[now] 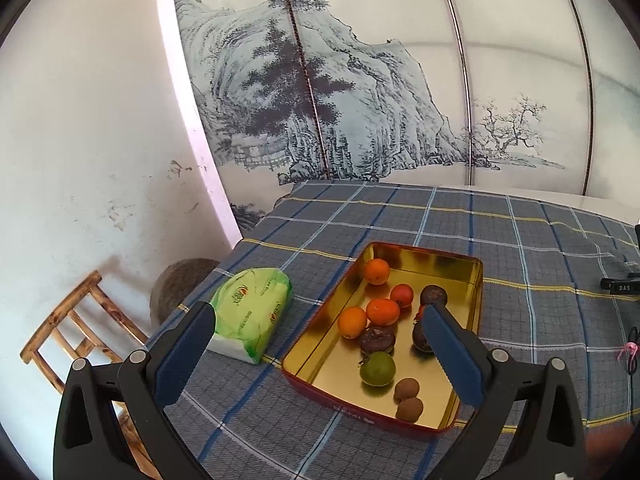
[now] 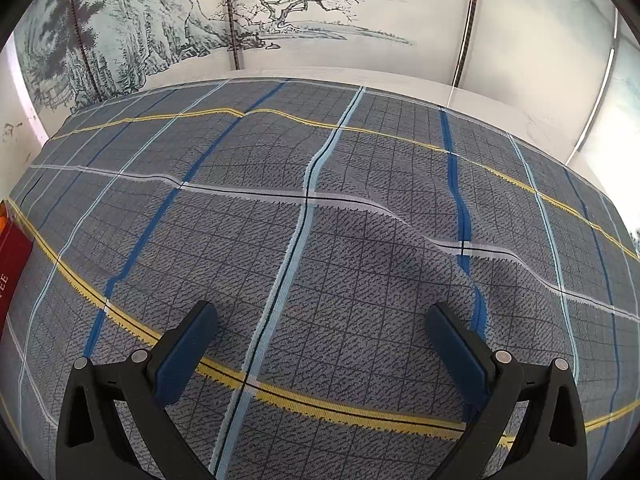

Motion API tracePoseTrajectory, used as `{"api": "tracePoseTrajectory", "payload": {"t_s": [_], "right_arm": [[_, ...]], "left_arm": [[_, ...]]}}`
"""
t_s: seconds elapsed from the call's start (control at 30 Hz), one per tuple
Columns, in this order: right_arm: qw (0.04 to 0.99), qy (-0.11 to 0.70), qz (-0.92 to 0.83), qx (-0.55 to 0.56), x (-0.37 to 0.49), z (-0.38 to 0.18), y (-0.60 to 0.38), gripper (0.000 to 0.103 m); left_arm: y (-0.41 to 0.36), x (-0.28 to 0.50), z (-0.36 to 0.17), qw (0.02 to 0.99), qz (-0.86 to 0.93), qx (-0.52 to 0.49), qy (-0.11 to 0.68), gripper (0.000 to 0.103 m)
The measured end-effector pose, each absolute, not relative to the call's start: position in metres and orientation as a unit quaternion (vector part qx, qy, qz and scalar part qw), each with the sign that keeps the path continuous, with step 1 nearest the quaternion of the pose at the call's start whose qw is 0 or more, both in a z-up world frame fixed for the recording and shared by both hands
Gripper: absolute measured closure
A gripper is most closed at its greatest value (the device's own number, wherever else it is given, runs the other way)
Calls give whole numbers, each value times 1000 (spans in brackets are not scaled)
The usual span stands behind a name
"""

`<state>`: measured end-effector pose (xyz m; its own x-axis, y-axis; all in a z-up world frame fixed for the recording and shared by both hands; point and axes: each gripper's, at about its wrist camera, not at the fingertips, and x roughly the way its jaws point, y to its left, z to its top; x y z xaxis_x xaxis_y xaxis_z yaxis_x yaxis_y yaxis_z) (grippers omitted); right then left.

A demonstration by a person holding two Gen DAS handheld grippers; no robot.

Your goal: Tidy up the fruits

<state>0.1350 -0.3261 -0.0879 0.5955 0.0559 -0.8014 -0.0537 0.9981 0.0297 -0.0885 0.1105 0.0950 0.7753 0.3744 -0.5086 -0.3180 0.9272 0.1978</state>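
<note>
In the left wrist view a red tin with a gold inside (image 1: 460, 276) lies on the plaid tablecloth. In it lie orange fruits (image 1: 377, 271), a small red fruit (image 1: 401, 295), dark purple fruits (image 1: 376, 340), a green fruit (image 1: 377, 368) and two brown fruits (image 1: 407, 389). My left gripper (image 1: 318, 316) is open and empty, above the tin's near left side. My right gripper (image 2: 322, 316) is open and empty over bare cloth. The tin's red edge (image 2: 12, 260) shows at the far left of the right wrist view.
A green and white tissue pack (image 1: 250, 312) lies left of the tin. A wooden chair (image 1: 76, 332) and a round brown stool (image 1: 180, 288) stand beside the table's left edge. Dark items (image 1: 620, 286) lie at the right. A painted screen (image 1: 360, 100) stands behind the table.
</note>
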Motion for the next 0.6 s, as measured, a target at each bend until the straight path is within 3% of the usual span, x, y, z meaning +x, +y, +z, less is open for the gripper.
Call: {"api": "tracePoseTrajectory", "payload": {"t_s": [0.6], "right_arm": [[893,449,30,1,136,-88,-327,0]], "left_arm": [[142,-92,94,936,193,30,293,0]]}}
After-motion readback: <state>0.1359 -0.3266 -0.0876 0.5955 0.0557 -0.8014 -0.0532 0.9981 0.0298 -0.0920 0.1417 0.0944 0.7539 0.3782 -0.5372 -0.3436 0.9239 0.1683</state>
